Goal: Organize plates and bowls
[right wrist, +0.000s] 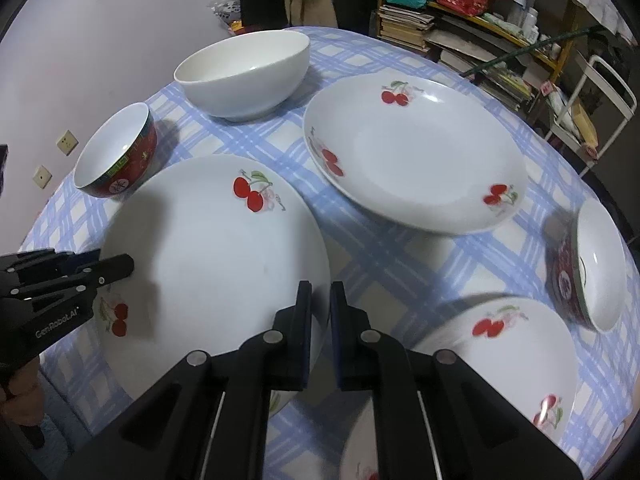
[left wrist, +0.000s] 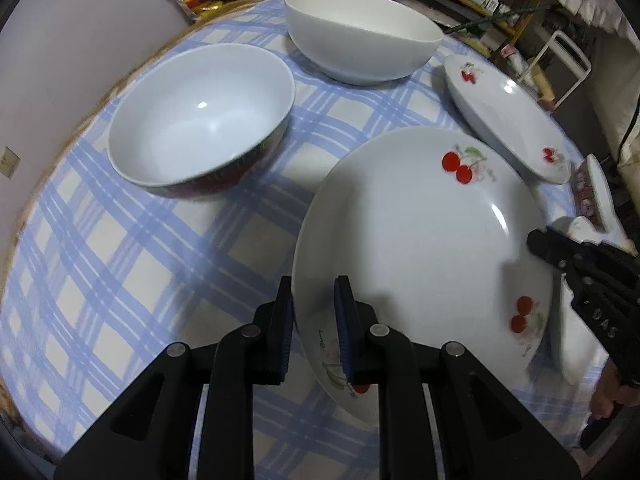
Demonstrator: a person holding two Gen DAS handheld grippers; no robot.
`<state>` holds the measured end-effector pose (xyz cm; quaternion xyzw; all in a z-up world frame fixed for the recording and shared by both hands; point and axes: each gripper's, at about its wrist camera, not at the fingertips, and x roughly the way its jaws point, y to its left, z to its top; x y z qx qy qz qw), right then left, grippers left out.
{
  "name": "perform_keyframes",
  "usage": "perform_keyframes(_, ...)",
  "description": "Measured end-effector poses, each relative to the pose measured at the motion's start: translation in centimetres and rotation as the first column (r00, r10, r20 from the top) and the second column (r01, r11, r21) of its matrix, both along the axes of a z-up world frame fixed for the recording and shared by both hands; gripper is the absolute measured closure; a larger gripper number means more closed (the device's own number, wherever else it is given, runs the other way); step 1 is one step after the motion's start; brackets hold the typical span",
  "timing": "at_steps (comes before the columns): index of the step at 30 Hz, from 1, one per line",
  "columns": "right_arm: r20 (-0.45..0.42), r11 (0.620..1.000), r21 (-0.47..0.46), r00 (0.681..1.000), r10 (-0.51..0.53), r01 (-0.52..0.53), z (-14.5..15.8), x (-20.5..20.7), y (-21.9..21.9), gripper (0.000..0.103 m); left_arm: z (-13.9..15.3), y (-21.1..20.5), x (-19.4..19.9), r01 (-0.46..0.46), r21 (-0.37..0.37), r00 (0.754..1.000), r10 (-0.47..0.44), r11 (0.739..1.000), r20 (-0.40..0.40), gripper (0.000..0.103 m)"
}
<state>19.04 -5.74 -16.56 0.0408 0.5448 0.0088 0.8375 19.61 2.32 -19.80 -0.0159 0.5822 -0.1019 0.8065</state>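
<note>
Both grippers nipped shut on opposite rims of the white cherry-printed ceramic plate [right wrist: 208, 256]: left gripper [left wrist: 314, 320], right gripper [right wrist: 321, 320]. Plate sits tilted over the blue-checked tablecloth [left wrist: 120, 260]. Lift level, both sides together; thin rim may slip.

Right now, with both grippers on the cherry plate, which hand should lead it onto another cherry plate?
Right. The left gripper and right gripper clamp opposite rims of the held plate, but the far cherry plate and near cherry plate both lie on the right gripper's side, so it likely leads.
</note>
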Motion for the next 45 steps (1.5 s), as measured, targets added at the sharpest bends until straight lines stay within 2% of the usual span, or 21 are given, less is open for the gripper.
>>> perform_keyframes(3, -0.009, 0.999, 0.027, 1.0, -0.024, 0.025, 0.2, -0.7, -0.7, 0.094, 0.3, 0.1, -0.6, 0.003, -0.031, 1.0, -0.003, 1.0, -0.007, 0.085)
perform_keyframes(10, -0.014, 0.997, 0.053, 0.999, -0.051, 0.052, 0.9, -3.0, -0.8, 0.095, 0.4, 0.0, -2.1, -0.004, -0.028, 0.999, 0.003, 1.0, -0.036, 0.085)
perform_keyframes(15, 0.005, 0.995, 0.082, 0.998, -0.064, 0.063, 2.2, -4.5, -1.1, 0.095, 2.0, 0.1, -4.2, 0.009, -0.046, 1.0, -0.01, 0.999, -0.016, 0.085)
perform_keyframes(21, 0.027, 0.995, 0.081, 0.998, -0.06, 0.058, 3.7, -6.1, -1.1, 0.095, 2.8, -0.1, -5.9, 0.019, -0.015, 1.0, -0.019, 1.0, -0.012, 0.085)
perform_keyframes(28, 0.045, 0.996, 0.082, 0.998, -0.033, 0.029, 3.4, -5.9, -0.7, 0.095, 2.0, 0.3, -5.8, -0.008, 0.001, 0.999, 0.008, 1.0, -0.04, 0.085)
perform_keyframes(31, 0.052, 0.998, 0.056, 0.999, -0.007, 0.004, 3.0, -5.4, -0.2, 0.095, 0.8, 0.5, -5.2, -0.025, -0.008, 0.996, 0.024, 1.0, -0.085, 0.085)
perform_keyframes(33, 0.061, 1.0, 0.029, 0.998, 0.001, -0.003, 2.7, -5.4, 0.3, 0.095, 0.0, 0.4, -4.9, -0.025, 0.013, 0.994, 0.026, 1.0, -0.105, 0.085)
perform_keyframes(36, 0.042, 1.0, -0.01, 0.999, 0.017, -0.017, 2.0, -5.2, 0.9, 0.096, -0.4, 0.0, -4.5, -0.013, 0.04, 0.995, 0.017, 0.999, -0.099, 0.085)
perform_keyframes(42, 0.009, 1.0, -0.016, 1.0, 0.017, -0.017, 1.2, -5.5, 0.4, 0.095, -0.7, -0.5, -4.5, -0.001, 0.05, 0.995, 0.006, 0.999, -0.099, 0.085)
perform_keyframes(45, -0.004, 0.999, -0.046, 1.0, 0.022, -0.022, 0.9, -5.4, 0.7, 0.095, -0.6, -0.5, -4.4, 0.0, 0.048, 0.995, 0.005, 0.999, -0.097, 0.085)
